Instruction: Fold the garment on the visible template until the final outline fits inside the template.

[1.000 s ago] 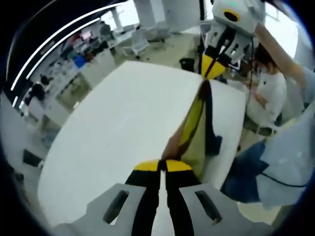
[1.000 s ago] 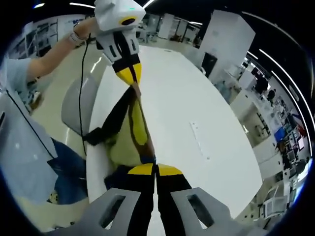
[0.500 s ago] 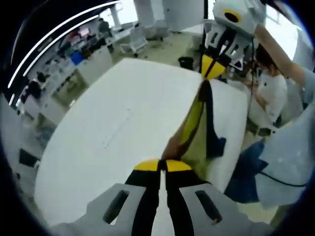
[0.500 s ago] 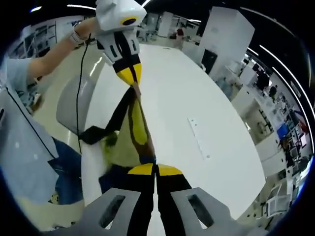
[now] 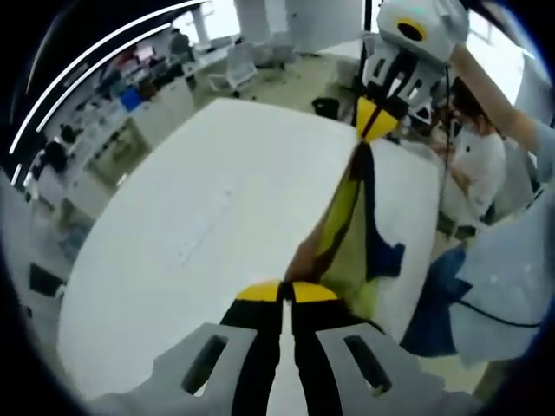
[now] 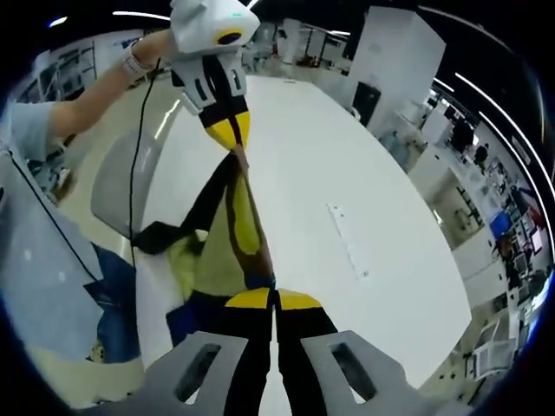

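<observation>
Garment (image 5: 347, 217) taut between both tongs

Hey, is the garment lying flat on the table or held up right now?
Held up: the garment hangs stretched between the shut left gripper and right gripper.

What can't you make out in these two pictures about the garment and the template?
- Template: cannot be made out on the white table in either view.
- Garment: stretched edge-on between the left gripper and the right gripper, so its type and shape stay unclear.
- Garment's lower part: in the right gripper view it hangs off the table edge, partly behind that gripper's own fingers.
</observation>
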A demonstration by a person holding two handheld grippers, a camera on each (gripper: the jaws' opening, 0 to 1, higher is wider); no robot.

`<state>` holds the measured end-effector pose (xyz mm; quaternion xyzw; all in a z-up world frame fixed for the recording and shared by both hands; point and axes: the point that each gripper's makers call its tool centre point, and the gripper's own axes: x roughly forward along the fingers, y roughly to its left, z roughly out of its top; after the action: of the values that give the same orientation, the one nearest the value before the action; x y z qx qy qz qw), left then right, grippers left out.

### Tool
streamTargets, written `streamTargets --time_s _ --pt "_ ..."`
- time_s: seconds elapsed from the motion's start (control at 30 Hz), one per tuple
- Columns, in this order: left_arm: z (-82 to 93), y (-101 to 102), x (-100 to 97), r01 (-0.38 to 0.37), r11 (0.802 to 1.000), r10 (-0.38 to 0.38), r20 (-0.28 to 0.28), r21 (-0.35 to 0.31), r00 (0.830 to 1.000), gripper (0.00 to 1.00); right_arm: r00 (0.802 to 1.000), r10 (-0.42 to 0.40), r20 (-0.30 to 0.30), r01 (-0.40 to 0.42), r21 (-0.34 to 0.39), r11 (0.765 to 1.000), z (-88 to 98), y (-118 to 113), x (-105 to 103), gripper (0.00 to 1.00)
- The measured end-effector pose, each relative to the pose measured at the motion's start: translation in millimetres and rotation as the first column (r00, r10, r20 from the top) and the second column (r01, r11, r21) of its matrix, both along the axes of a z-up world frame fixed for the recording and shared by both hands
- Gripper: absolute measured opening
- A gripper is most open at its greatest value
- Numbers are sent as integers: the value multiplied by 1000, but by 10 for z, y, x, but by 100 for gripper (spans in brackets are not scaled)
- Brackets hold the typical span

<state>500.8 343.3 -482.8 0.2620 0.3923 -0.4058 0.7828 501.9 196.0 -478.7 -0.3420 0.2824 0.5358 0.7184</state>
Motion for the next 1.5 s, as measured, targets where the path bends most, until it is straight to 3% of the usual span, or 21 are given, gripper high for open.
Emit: streamTargets --time_s 0.97,1.5 --pt "-458 132 537 -29 998 24 -85 -58 996 0 998 -36 -60 35 -7 999 -439 111 496 1" --pt "-770 101 907 -42 996 32 -117 -78 993 0 992 -92 -90 92 -1 996 -779 51 948 1"
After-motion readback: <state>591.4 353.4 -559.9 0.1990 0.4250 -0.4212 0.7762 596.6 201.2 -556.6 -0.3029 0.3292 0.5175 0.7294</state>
